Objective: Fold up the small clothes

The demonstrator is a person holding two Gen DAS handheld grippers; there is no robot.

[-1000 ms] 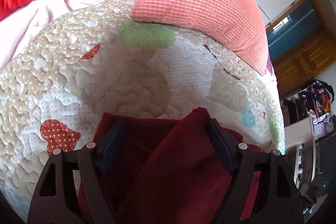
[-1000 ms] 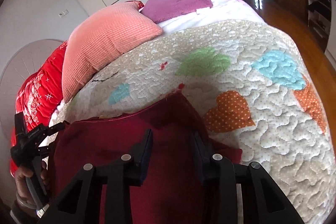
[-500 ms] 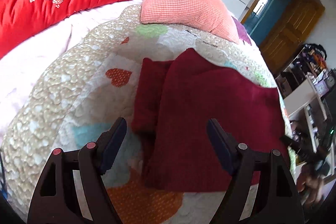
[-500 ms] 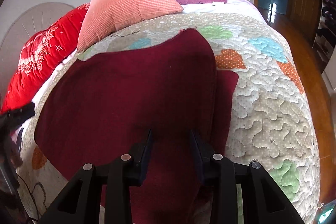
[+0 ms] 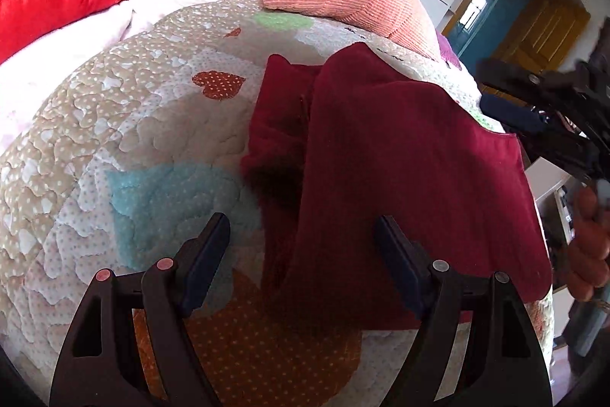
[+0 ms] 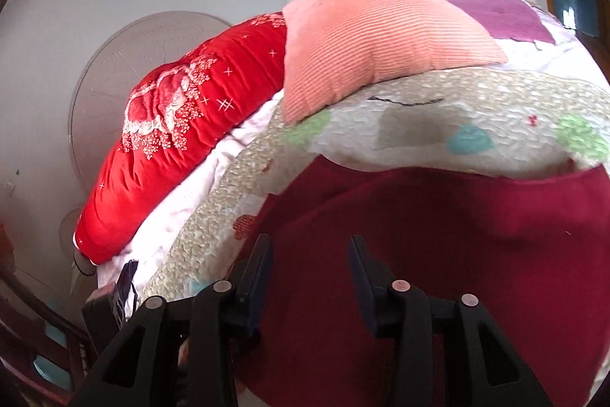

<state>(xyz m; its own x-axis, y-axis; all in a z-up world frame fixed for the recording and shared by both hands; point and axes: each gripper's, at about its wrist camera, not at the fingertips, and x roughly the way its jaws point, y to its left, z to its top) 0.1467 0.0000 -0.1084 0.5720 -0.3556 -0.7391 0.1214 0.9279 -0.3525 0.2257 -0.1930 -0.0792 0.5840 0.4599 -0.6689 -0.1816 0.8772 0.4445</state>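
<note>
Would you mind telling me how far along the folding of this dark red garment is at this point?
Done: the dark red garment lies on the patchwork quilt with one layer folded over another, a narrower layer showing along its left edge. In hand: nothing; the left gripper is open above it, and the right gripper is open with cloth behind the gap. Left: probably further folds and squaring the edges.

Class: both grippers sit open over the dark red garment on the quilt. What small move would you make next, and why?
Probably lower the open left gripper onto the dark red garment's near left edge and close. That side lies bunched, unlike the smooth right, and nothing is gripped. The right gripper hangs open above the cloth.
</note>
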